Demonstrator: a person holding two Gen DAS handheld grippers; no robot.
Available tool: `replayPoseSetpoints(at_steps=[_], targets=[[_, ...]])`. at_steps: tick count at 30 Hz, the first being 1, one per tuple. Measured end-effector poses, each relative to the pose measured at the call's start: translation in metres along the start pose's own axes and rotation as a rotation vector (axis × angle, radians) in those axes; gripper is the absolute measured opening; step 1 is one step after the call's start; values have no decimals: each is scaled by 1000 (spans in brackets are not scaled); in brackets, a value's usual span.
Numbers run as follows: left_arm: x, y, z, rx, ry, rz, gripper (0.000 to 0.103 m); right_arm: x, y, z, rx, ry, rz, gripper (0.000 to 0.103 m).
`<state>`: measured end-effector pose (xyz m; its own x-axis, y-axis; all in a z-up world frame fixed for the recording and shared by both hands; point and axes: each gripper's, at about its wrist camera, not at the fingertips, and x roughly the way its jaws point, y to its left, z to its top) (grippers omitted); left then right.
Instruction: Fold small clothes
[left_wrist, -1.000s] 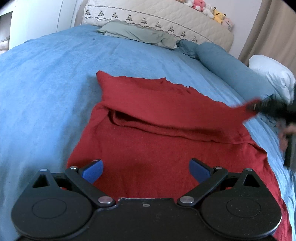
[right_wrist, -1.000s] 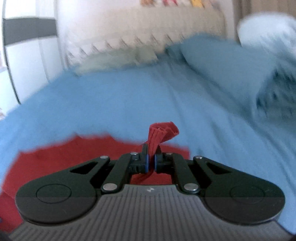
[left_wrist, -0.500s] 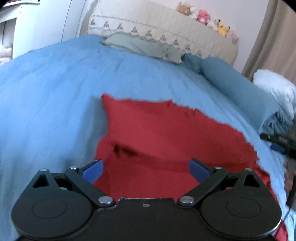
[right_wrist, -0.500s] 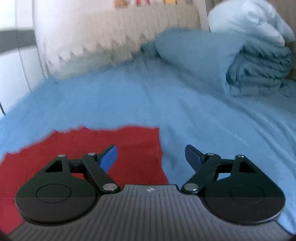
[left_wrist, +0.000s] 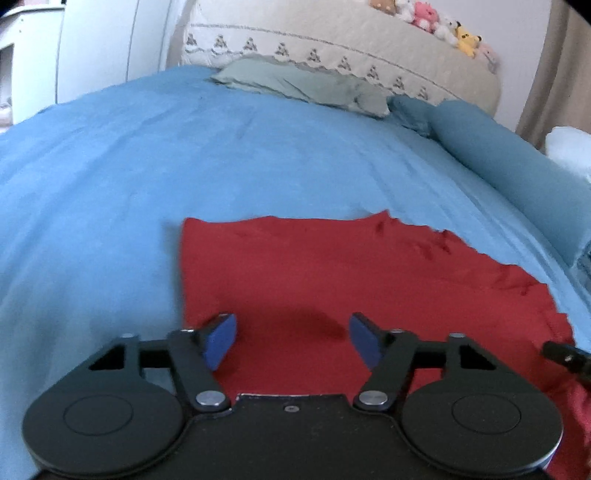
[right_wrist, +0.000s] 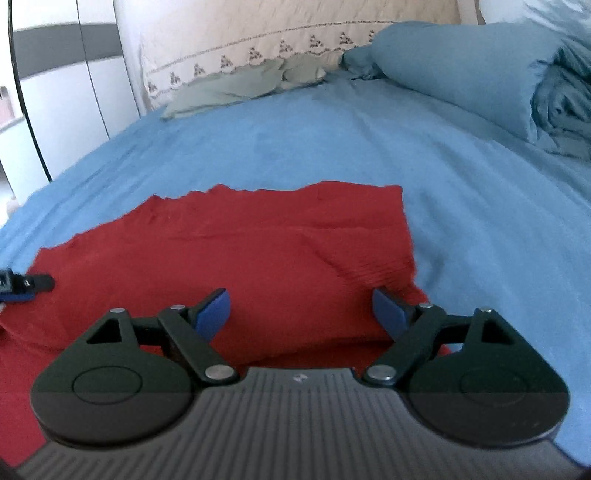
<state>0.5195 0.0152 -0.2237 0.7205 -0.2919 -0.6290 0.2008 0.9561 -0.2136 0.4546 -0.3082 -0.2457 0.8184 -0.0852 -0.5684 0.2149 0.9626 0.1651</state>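
A red garment lies flat on the blue bed cover, its far edge folded over and straight. My left gripper hovers low over the garment's left part, its jaws closing with only the flat cloth beneath them, nothing pinched. In the right wrist view the same red garment spreads from the middle to the left. My right gripper stands wide open over the garment's right part, its fingers clear of the cloth. Each gripper's tip shows at the edge of the other's view.
A grey-green pillow and a cream headboard cover lie at the far end. A blue bolster and folded blue bedding sit on the right. Plush toys line the headboard. A white cabinet stands left.
My right gripper let go of the garment's corner, opened wide and sank toward the cloth. The raised half now lies flat. My left gripper moved forward over the garment and its jaws narrowed.
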Motion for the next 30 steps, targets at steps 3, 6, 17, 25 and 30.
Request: replayPoseSetpoints(at_steps=[3, 6, 17, 25, 30], targets=[[-3, -6, -1, 68, 7, 24, 70, -4, 6, 0, -26, 2, 6, 102], [-20, -14, 9, 59, 22, 44, 75, -25, 8, 11, -16, -19, 41, 103], [-227, -62, 30, 119, -202, 36, 103, -207, 22, 62, -138, -208, 104, 103], [-343, -90, -4, 109, -186, -27, 103, -351, 11, 51, -196, -252, 85, 103], [-378, -89, -52, 74, -134, -40, 103, -411, -4, 13, -197, -220, 84, 103]])
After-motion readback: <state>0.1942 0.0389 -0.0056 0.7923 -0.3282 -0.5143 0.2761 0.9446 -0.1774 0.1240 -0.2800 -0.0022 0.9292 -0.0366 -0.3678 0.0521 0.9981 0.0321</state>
